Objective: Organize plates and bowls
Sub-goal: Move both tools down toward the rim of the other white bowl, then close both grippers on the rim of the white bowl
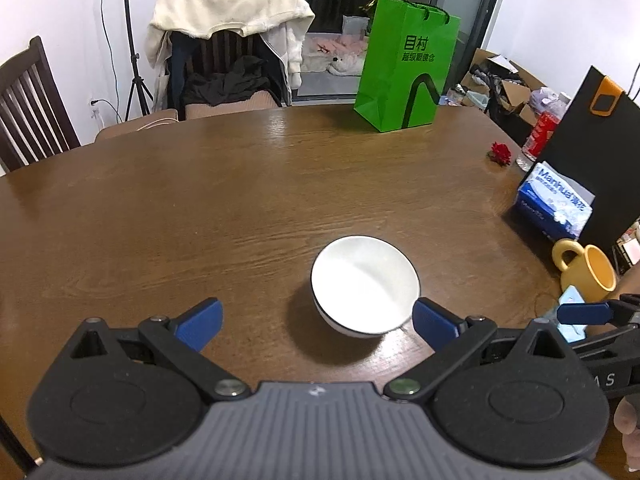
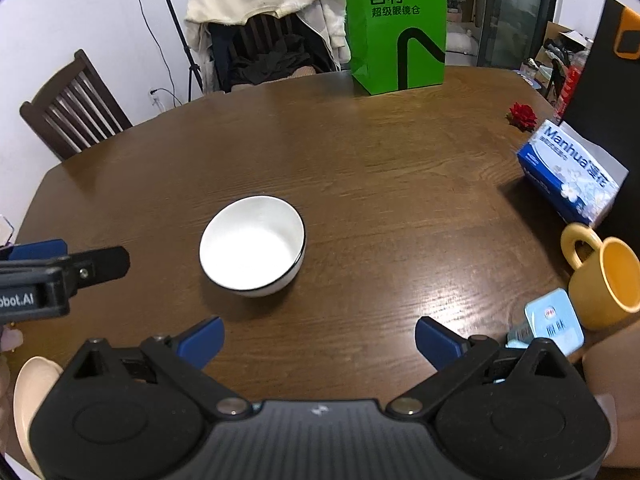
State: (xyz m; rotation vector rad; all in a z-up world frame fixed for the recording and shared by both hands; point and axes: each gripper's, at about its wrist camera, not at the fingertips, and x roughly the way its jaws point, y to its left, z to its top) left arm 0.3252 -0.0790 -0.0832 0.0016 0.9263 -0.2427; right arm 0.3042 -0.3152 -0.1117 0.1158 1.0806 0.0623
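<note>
A white bowl (image 1: 365, 285) with a thin dark rim stands upright and empty on the brown wooden table (image 1: 224, 208). My left gripper (image 1: 318, 326) hangs open just short of it; the right blue pad sits close beside the bowl's near right rim. In the right wrist view the same bowl (image 2: 253, 245) lies ahead and to the left, well clear of my open right gripper (image 2: 320, 340). The left gripper's blue-tipped fingers (image 2: 96, 266) reach in from the left edge there. A pale cream dish edge (image 2: 30, 400) shows at the bottom left, mostly hidden.
A yellow mug (image 2: 604, 276), a light blue tin (image 2: 554, 320) and a blue tissue pack (image 2: 572, 172) crowd the table's right side beside a black bag (image 1: 592, 152). A green paper bag (image 1: 408, 64) and a red flower (image 1: 500, 153) stand farther back. Chairs (image 1: 32, 104) ring the far edge.
</note>
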